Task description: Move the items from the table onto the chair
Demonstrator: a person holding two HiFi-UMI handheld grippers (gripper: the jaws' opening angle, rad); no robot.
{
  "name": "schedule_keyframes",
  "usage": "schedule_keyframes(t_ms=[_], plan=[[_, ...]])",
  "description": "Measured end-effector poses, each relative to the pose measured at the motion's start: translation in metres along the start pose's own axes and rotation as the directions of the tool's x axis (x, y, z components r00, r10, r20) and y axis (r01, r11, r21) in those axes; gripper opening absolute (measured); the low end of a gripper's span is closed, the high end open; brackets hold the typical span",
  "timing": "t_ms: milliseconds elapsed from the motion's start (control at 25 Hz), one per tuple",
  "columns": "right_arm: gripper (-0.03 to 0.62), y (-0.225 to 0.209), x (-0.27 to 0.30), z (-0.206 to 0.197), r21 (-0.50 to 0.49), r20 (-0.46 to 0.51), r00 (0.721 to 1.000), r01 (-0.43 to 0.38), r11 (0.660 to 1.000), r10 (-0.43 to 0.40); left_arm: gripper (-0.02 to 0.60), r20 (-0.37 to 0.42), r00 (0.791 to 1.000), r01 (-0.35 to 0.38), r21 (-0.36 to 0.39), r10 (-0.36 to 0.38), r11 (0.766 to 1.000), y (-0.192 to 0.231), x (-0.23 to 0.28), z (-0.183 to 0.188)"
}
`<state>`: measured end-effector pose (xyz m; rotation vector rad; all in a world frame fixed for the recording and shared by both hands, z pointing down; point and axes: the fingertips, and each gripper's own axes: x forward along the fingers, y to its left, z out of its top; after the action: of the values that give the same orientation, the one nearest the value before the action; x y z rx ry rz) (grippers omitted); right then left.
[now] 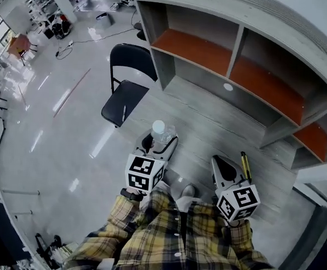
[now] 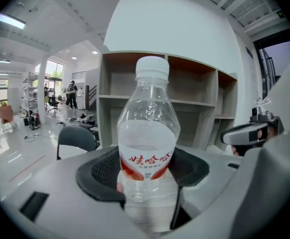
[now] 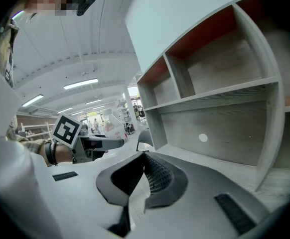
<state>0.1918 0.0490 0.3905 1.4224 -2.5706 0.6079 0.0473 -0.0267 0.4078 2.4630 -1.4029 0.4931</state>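
A clear water bottle (image 1: 159, 131) with a white cap and a red label stands upright between the jaws of my left gripper (image 1: 159, 140), which is shut on its lower body. In the left gripper view the bottle (image 2: 147, 133) fills the middle, with the dark pads (image 2: 105, 171) pressed against its sides. My right gripper (image 1: 222, 163) is shut with nothing in it, hovering over the grey table (image 1: 208, 125); its jaws (image 3: 144, 168) meet in the right gripper view. The black chair (image 1: 127, 89) stands on the floor, ahead and to the left of the bottle.
A yellow and black stick-like thing (image 1: 245, 166) lies right beside the right gripper. A grey shelf unit (image 1: 248, 55) with orange boards rises at the back of the table. The chair (image 2: 75, 138) shows beyond the left gripper. People and furniture stand far off on the shiny floor (image 1: 51, 111).
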Motion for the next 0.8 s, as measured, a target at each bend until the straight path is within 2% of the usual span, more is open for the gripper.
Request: schedule_keyframes(t_ms=[200,400,600,800], plan=[[0.017,0.023,0.037,0.004,-0.022,-0.028,0.998,-0.062,0.998,0.061,0.288,0.009,0.991,-0.131,-0.062,0.132,0.989,0.073,-0.024,-0.003],[0.018,0.05,0.088,0.0,-0.034,-0.082,0.992,-0.099,0.995,0.096,0.288,0.001,0.977,-0.213,-0.124,0.215,0.969,0.148,-0.041,-0.017],[0.018,0.09,0.148,0.006,0.001,-0.114,0.989,-0.091,0.996,0.09,0.288,-0.017,0.975,-0.221,-0.148,0.221,0.964,0.232,-0.048,-0.019],[0.018,0.119,0.223,-0.004,0.064,-0.13,0.991,-0.014,0.998,0.022,0.288,-0.058,0.98,-0.194,-0.095,0.189,0.976,0.323,-0.026,-0.028]])
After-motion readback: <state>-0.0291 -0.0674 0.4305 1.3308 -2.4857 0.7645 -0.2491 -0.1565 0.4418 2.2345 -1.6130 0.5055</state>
